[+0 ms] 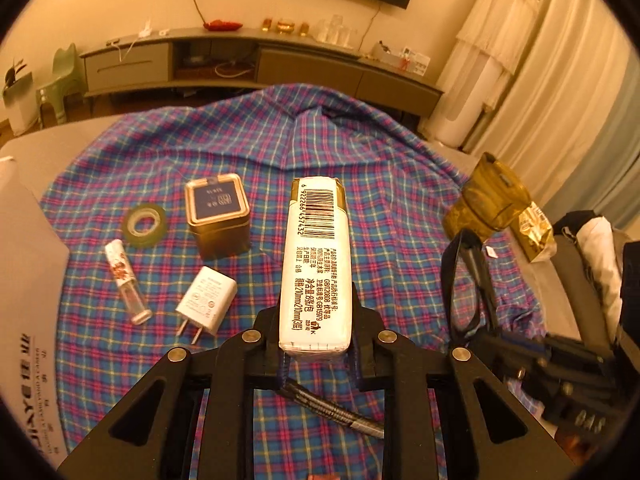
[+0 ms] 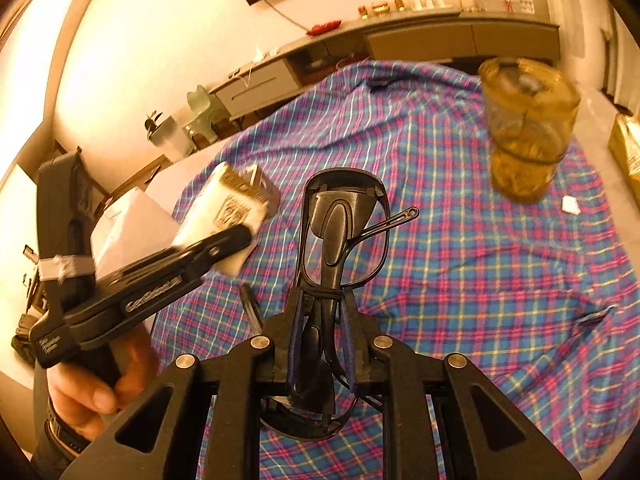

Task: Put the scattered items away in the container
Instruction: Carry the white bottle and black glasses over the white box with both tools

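My left gripper is shut on a white tissue pack with a barcode, held above the plaid cloth. My right gripper is shut on folded black glasses, also held above the cloth. The glasses show at the right of the left wrist view. The tissue pack and left gripper show blurred at the left of the right wrist view. On the cloth lie a tape roll, a square tin, a white charger, a small glass bottle and a black pen.
A white cardboard box stands at the left edge of the cloth. An amber see-through jar stands at the far right, with a gold packet beside it. A low cabinet runs along the back wall.
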Action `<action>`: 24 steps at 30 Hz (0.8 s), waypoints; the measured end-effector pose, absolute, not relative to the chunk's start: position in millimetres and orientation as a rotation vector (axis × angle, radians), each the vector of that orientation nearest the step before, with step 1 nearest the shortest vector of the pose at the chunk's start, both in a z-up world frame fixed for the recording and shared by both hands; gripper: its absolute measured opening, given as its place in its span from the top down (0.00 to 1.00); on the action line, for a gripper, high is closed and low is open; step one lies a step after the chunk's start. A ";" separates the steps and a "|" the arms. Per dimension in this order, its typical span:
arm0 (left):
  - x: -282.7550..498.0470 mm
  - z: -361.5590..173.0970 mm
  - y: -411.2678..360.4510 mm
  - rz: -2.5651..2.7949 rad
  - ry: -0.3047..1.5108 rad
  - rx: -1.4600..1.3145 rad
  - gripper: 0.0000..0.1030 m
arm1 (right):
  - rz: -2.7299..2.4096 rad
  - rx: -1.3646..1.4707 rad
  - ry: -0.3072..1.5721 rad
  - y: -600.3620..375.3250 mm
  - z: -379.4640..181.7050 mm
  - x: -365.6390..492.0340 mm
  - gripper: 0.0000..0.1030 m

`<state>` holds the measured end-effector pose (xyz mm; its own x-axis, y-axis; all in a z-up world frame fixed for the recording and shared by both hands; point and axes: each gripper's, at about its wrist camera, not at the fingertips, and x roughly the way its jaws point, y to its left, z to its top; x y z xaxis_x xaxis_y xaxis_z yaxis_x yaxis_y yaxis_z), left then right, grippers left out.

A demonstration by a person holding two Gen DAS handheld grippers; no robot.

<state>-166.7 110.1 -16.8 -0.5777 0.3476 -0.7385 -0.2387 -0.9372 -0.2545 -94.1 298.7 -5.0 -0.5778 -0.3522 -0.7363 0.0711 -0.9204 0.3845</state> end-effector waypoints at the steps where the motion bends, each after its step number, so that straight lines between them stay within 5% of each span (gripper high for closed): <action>1: -165.3 -14.5 108.8 2.523 -0.183 -1.216 0.78 | -2.562 1.285 -0.463 300.1 -1.3 -92.0 0.82; 24: -105.8 42.1 51.8 2.594 -0.199 -1.098 0.78 | -2.519 1.165 -0.420 229.0 44.4 -64.8 0.82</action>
